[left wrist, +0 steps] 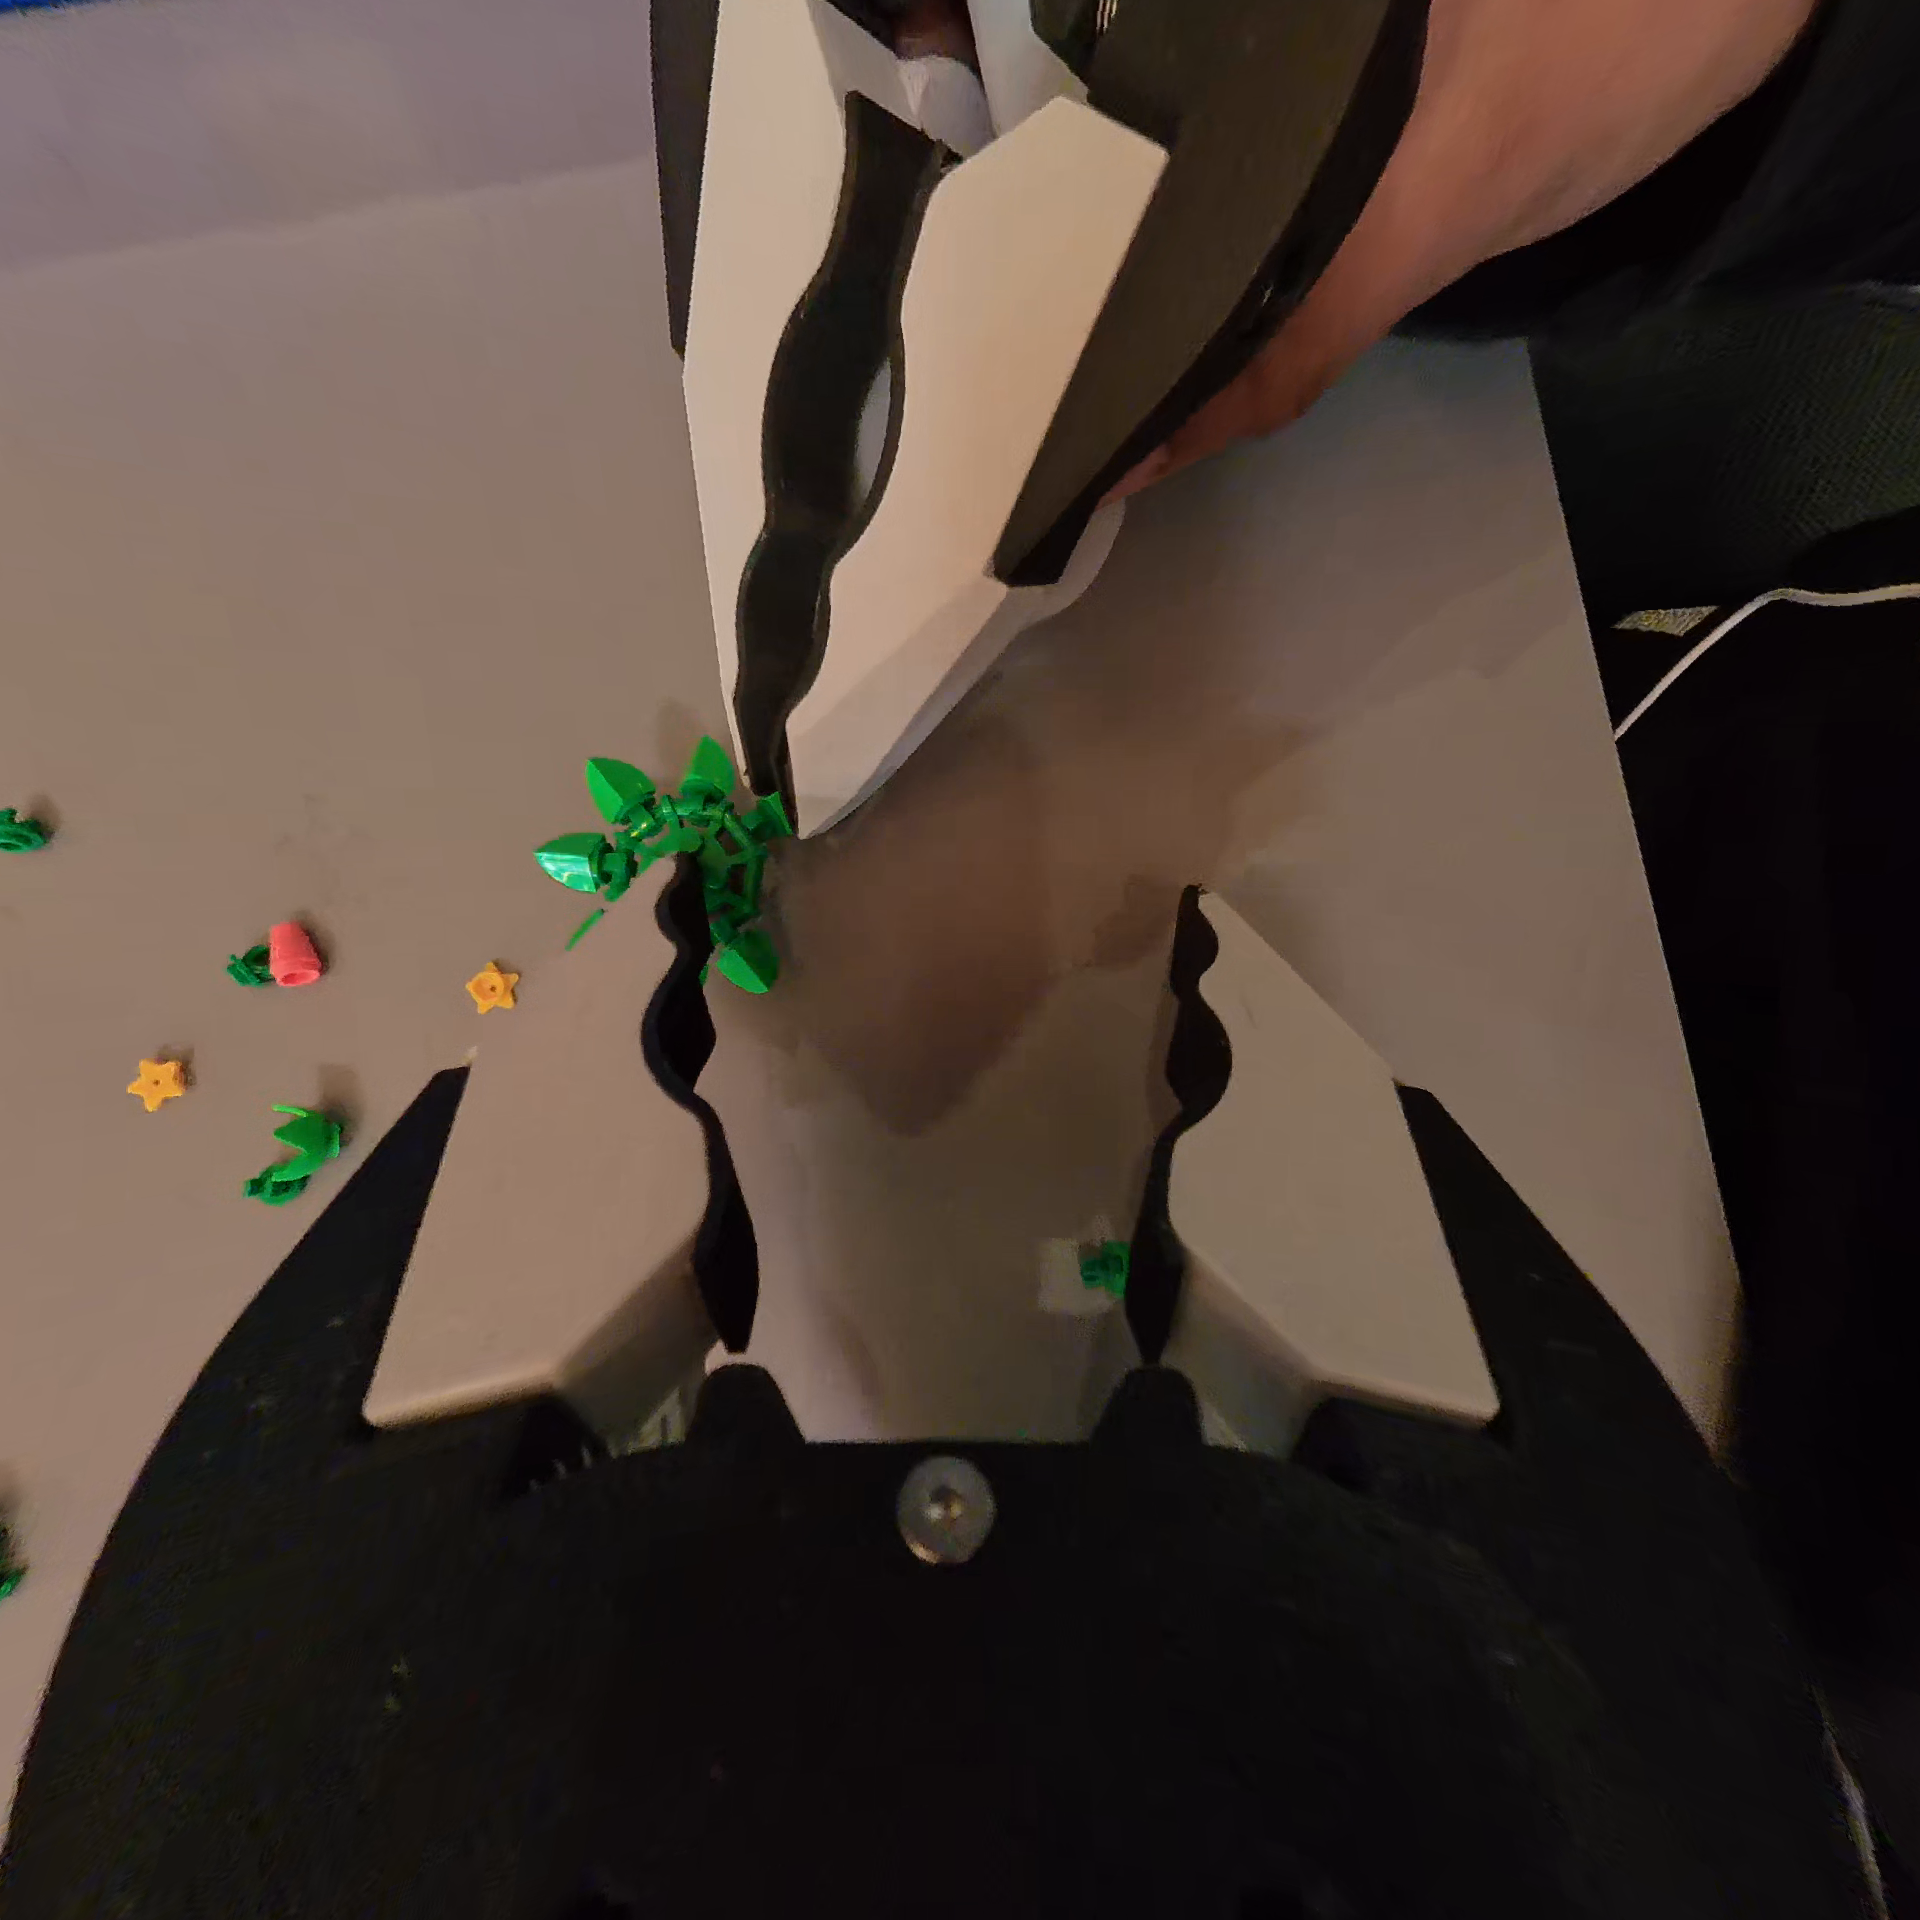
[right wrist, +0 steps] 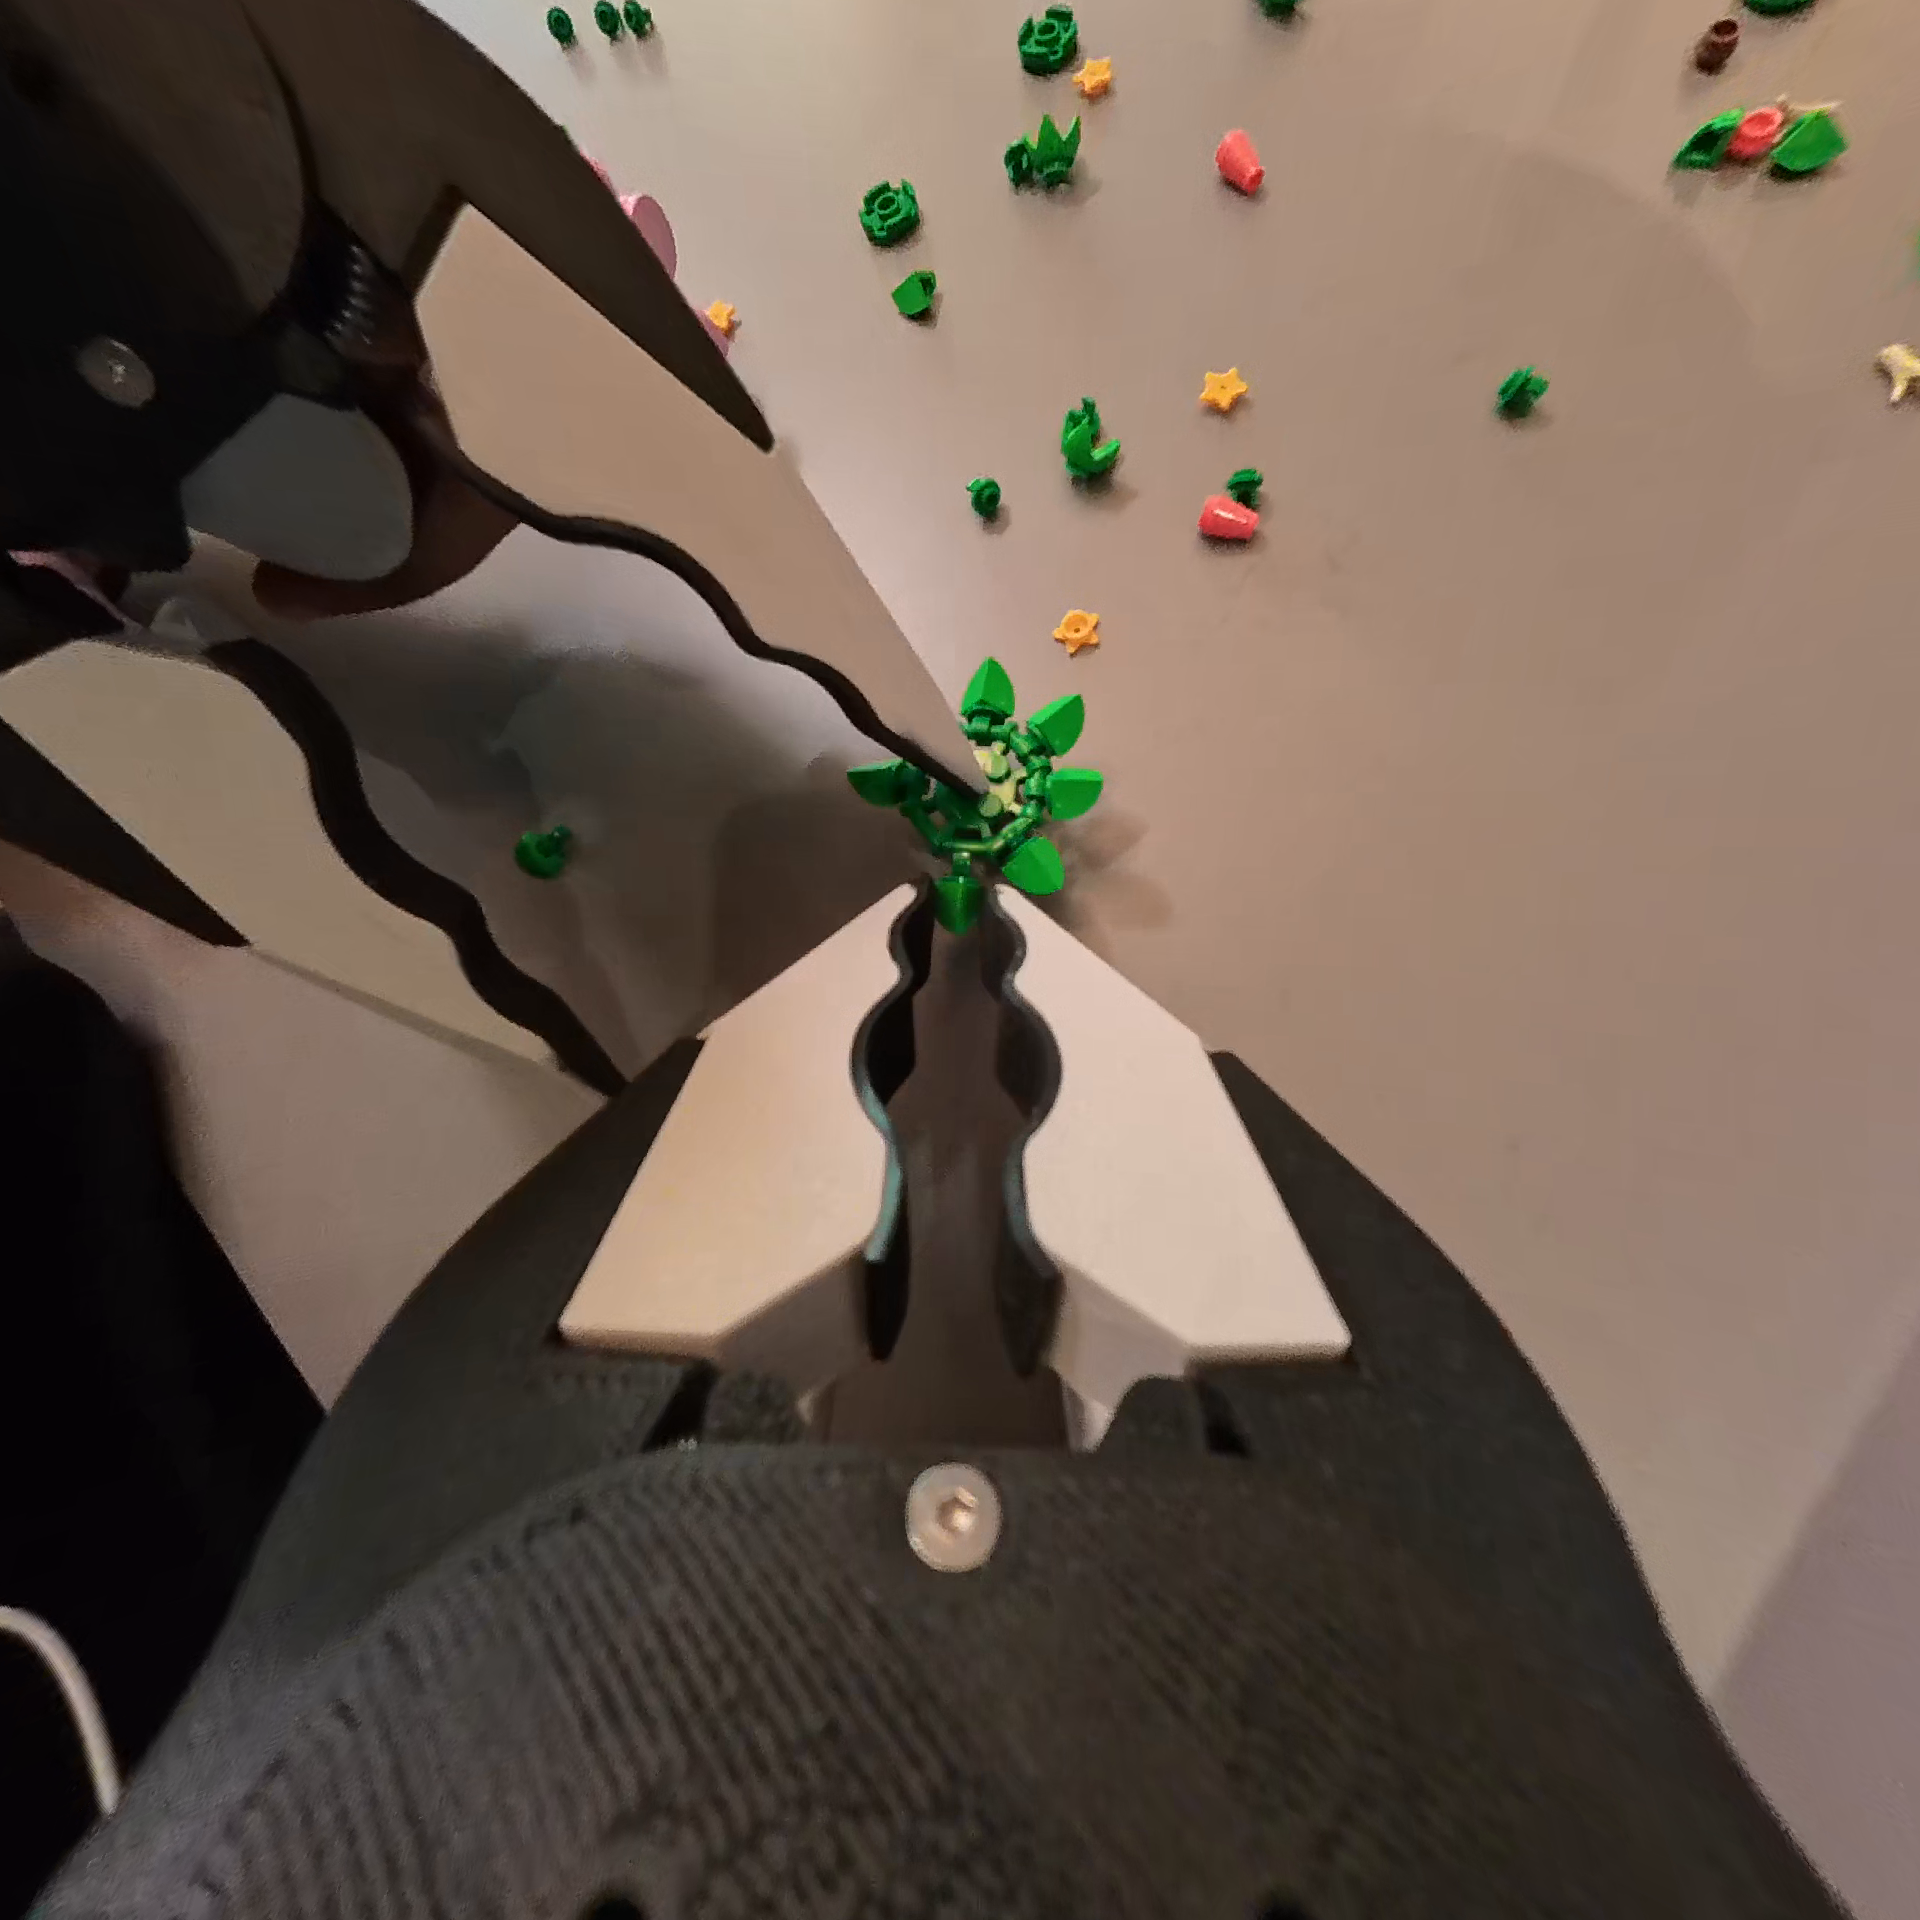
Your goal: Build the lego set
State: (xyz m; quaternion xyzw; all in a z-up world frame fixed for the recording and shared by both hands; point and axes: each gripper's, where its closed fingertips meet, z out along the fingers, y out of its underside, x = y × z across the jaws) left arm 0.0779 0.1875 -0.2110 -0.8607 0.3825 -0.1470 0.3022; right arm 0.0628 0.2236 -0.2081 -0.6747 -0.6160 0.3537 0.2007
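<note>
A green leaf assembly (left wrist: 675, 842) with several pointed leaves on a ring sits at the white table (left wrist: 312, 520). My right gripper (right wrist: 958, 899) is shut on one leaf of the assembly (right wrist: 997, 790). In the left wrist view it comes down from above (left wrist: 779, 810). My left gripper (left wrist: 935, 883) is open wide, and its left fingertip (left wrist: 675, 904) touches the assembly's edge. In the right wrist view its upper finger (right wrist: 675, 468) points into the ring's centre.
Loose pieces lie left of the assembly: orange stars (left wrist: 491, 987), a pink cone (left wrist: 294, 953), green bits (left wrist: 296, 1153). More are scattered across the table (right wrist: 1226, 517). A small green piece (left wrist: 1103, 1268) lies by my left gripper's right finger. The table edge (left wrist: 1621, 727) and a white cable (left wrist: 1714, 634) are at right.
</note>
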